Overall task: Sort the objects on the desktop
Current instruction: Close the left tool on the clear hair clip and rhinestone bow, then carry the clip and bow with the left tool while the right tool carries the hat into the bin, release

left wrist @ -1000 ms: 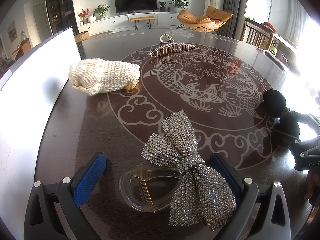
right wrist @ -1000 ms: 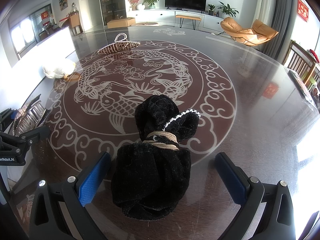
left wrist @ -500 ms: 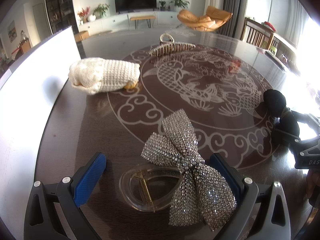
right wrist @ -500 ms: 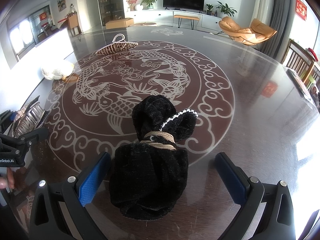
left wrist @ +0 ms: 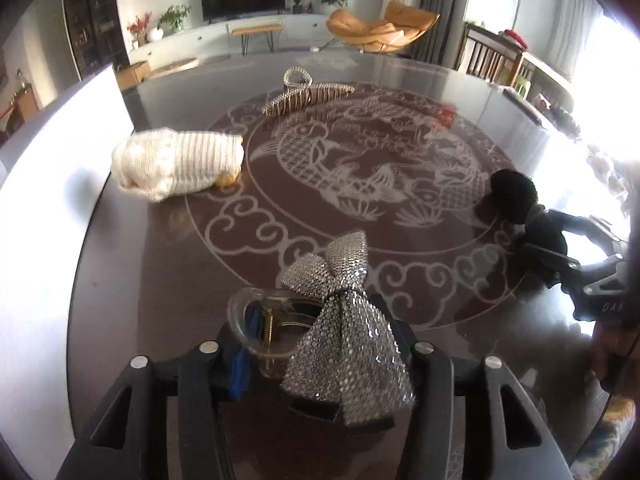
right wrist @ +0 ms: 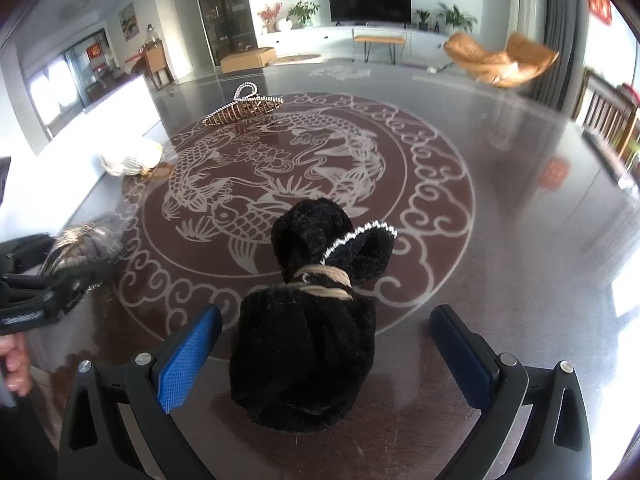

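Observation:
My left gripper [left wrist: 316,344] is shut on a clear hair claw with a silver rhinestone bow [left wrist: 340,328], and the bow drapes over the jaws. It shows blurred at the left of the right wrist view [right wrist: 80,244]. My right gripper [right wrist: 326,344] is open around a black fuzzy bow hair tie [right wrist: 316,320] that lies on the dark table [right wrist: 500,240]; the fingers are apart from it. The black bow also shows at the right of the left wrist view [left wrist: 528,208].
A cream knitted hair piece [left wrist: 180,164] lies at the table's left, also in the right wrist view [right wrist: 130,160]. A gold rhinestone hair claw [left wrist: 308,96] lies at the far side, seen in the right wrist view too [right wrist: 244,108]. A white panel [left wrist: 52,200] runs along the left edge.
My left gripper has closed on the clear claw with the silver bow. My right gripper's fingers have moved closer in around the black bow.

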The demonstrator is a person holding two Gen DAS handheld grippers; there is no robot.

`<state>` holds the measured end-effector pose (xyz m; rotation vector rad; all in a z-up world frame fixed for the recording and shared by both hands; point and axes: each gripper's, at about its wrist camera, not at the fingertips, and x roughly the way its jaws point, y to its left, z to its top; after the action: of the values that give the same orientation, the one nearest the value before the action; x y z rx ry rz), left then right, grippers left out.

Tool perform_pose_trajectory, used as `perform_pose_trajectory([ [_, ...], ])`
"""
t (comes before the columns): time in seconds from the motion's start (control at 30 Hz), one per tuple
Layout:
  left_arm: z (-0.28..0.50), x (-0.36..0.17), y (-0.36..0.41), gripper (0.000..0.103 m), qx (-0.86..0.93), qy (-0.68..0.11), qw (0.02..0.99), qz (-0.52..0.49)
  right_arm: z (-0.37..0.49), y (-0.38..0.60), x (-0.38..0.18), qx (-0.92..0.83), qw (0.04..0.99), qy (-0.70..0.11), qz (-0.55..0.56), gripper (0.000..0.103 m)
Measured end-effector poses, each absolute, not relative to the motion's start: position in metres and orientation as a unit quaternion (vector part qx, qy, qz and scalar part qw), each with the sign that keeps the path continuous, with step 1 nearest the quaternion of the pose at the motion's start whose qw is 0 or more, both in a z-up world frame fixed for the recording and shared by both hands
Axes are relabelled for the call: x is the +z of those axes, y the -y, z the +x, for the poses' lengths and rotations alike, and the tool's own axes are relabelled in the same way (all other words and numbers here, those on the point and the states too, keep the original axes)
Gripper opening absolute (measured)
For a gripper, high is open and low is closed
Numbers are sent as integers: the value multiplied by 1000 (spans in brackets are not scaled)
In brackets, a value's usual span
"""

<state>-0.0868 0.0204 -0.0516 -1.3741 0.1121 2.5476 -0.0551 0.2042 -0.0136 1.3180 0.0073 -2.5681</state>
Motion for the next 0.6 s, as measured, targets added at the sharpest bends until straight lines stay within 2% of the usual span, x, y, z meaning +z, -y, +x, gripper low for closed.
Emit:
perform_pose_trajectory([
  [0.17, -67, -37, -15, 47, 887, -49, 121, -443, -55, -218, -6, -864, 151, 68, 476, 103],
  [0.27, -60, -30, -8, 47, 890, -19, 124, -438, -66, -206, -3, -858, 148, 62, 487, 101],
  [0.3, -59, -29, -5, 47, 890, -10, 125, -439, -73, -197, -7, -851, 142, 46, 503, 90],
  [0.33, -56, -25, -1, 47, 890, 1, 126, -438, -74, -193, -7, -853, 127, 22, 506, 74],
  [0.37, -53, -20, 3, 47, 892, 9, 126, -434, -75, -185, -5, -855, 106, -21, 507, 34],
  [0.4, -48, -15, 6, 47, 895, 14, 125, -429, -76, -178, -3, -852, 97, -51, 511, 35],
  [0.6, -17, 30, 41, 47, 911, 70, 121, -388, -65, -168, 25, -850, 110, -43, 513, 35],
])
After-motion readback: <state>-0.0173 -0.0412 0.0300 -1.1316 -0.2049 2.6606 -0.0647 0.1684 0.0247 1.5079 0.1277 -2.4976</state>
